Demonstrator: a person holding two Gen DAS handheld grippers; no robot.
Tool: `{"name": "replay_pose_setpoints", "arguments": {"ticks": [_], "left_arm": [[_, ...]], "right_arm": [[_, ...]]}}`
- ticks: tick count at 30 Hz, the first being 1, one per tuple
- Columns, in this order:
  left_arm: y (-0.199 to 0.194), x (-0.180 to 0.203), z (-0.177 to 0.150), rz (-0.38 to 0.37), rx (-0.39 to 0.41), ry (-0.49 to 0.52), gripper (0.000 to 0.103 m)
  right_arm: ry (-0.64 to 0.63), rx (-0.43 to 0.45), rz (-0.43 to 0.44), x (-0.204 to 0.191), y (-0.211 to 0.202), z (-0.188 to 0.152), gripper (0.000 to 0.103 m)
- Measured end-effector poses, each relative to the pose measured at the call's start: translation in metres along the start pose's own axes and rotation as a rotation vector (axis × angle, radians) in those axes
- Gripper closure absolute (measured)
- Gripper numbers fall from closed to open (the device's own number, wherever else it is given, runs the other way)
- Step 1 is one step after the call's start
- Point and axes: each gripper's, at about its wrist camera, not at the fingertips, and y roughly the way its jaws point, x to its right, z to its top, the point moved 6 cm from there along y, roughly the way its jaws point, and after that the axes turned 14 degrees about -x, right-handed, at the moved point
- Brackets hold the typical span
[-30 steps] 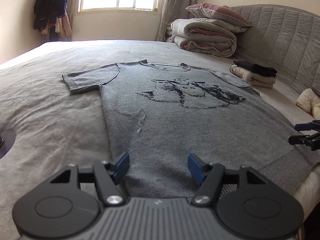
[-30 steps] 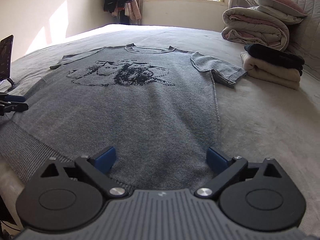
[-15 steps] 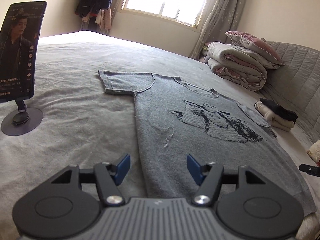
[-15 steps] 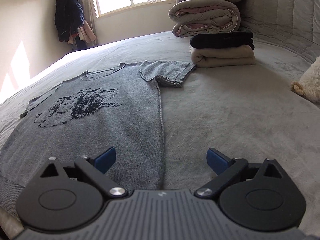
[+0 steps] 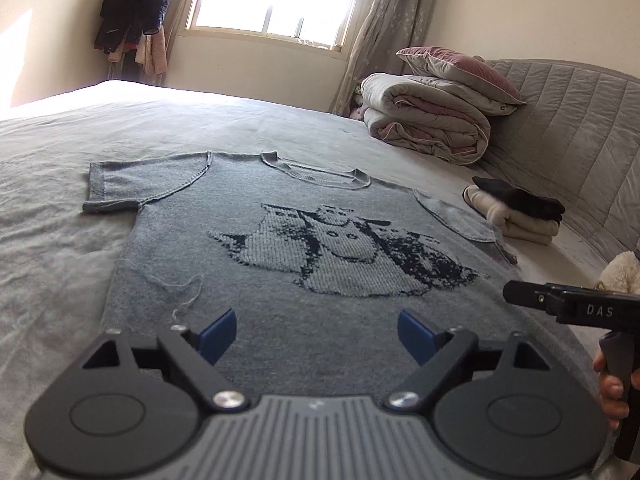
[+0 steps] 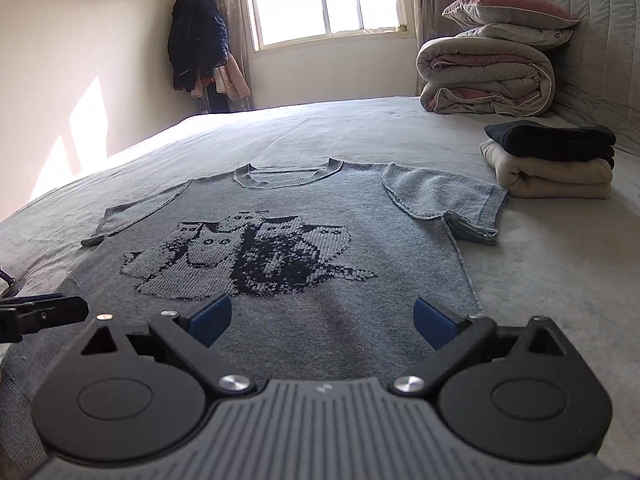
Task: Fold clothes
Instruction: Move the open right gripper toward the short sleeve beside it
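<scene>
A grey short-sleeved knit sweater [image 5: 280, 308] [image 6: 320, 300] with a dark cat pattern lies flat, front up, on the bed, its collar towards the window. My left gripper [image 5: 316, 330] hovers open over the lower left part of the sweater, with nothing between its blue pads. My right gripper [image 6: 322, 316] hovers open over the lower right part, just below the pattern. The right gripper's black body and the hand holding it show at the right edge of the left wrist view. A loose thread [image 5: 188, 300] lies on the sweater near the left gripper.
A folded black and cream pile of clothes [image 6: 552, 158] [image 5: 516, 210] sits right of the sweater. A rolled duvet with a pillow [image 6: 492, 72] lies by the padded headboard [image 5: 580, 132]. A plush toy [image 5: 620, 272] is at the right. Coats [image 6: 198, 40] hang by the window.
Both grippers have swung back to face the middle of the sweater and moved further up over it. The phone stand has left the left wrist view. Both stay open.
</scene>
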Motion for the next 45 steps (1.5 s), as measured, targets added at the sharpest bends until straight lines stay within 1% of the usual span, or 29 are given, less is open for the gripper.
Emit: {"name": "replay_pose_setpoints", "arguments": {"ticks": [4, 10, 13, 17, 20, 22, 25, 27, 29, 33, 36, 39, 41, 45], "left_arm": [[0.007, -0.007, -0.012, 0.029, -0.043, 0.048, 0.014], [-0.01, -0.012, -0.034, 0.0, -0.045, 0.163, 0.011], [-0.019, -0.016, -0.044, -0.014, -0.05, 0.201, 0.009], [-0.035, -0.021, -0.059, -0.014, -0.057, 0.263, 0.008], [-0.044, -0.024, -0.061, -0.03, -0.08, 0.269, 0.008], [-0.048, -0.025, -0.056, -0.057, -0.098, 0.239, 0.008], [-0.051, -0.025, -0.044, -0.109, -0.083, 0.156, 0.008], [-0.05, -0.022, -0.034, -0.134, -0.054, 0.111, 0.008], [-0.046, -0.02, -0.025, -0.135, -0.034, 0.077, 0.008], [-0.027, -0.012, -0.015, -0.098, -0.047, 0.048, 0.007], [-0.013, -0.008, -0.012, -0.052, -0.072, 0.046, 0.008], [-0.001, -0.006, -0.012, 0.002, -0.104, 0.053, 0.008], [0.003, -0.006, -0.013, 0.025, -0.103, 0.064, 0.007], [0.004, -0.009, -0.015, 0.055, -0.107, 0.084, 0.007]], "right_arm": [[-0.105, -0.052, 0.036, -0.015, 0.007, -0.014, 0.004], [-0.257, -0.125, 0.093, -0.036, 0.013, -0.036, 0.003], [-0.304, -0.137, 0.136, -0.039, -0.003, -0.053, 0.003], [-0.367, -0.153, 0.183, -0.041, -0.025, -0.076, 0.003], [-0.405, -0.171, 0.214, -0.041, -0.042, -0.09, 0.004], [-0.414, -0.175, 0.219, -0.04, -0.049, -0.092, 0.004], [-0.377, -0.15, 0.205, -0.035, -0.054, -0.081, 0.004], [-0.332, -0.122, 0.195, -0.032, -0.053, -0.068, 0.004], [-0.265, -0.1, 0.196, -0.026, -0.049, -0.054, 0.004], [-0.145, -0.08, 0.192, -0.016, -0.033, -0.03, 0.004], [-0.089, -0.083, 0.184, -0.014, -0.017, -0.018, 0.004], [-0.041, -0.093, 0.174, -0.013, -0.002, -0.012, 0.004], [-0.021, -0.106, 0.16, -0.012, 0.007, -0.012, 0.004], [0.024, -0.127, 0.095, 0.0, 0.02, -0.016, 0.004]]}}
